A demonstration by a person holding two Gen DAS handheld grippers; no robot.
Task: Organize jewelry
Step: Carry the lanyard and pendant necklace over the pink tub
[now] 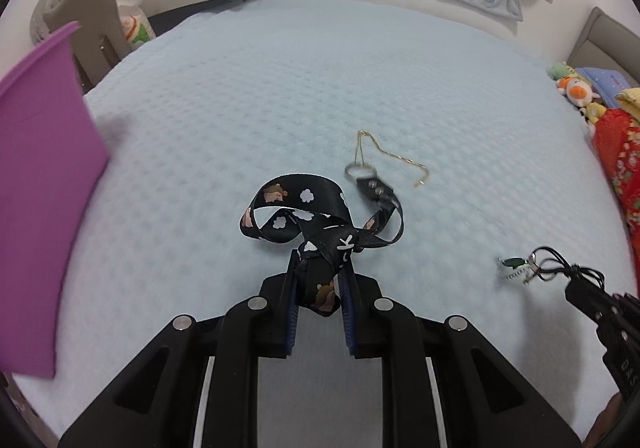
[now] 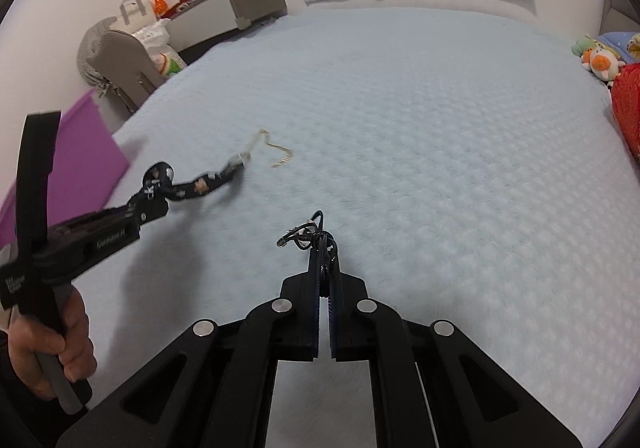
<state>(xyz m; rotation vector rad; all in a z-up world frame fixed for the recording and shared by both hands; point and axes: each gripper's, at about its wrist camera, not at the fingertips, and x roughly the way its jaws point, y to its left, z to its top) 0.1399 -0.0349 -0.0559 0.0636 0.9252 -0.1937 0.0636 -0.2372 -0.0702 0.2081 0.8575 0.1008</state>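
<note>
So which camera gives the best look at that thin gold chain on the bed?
The left wrist view: the gold chain lies sharp and centred beyond the lanyard. In the right wrist view it is smaller, off to the left and blurrier.

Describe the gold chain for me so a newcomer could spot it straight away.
Start with the pale blue bedspread that fills the view. Near its middle, just beyond the metal ring of the black cartoon-print lanyard, lies the gold chain, loose on the cover. It is the only thin, yellow-metal strand; the lanyard is a broad black strap, and the black cord at the right is dark with a green charm.
</note>
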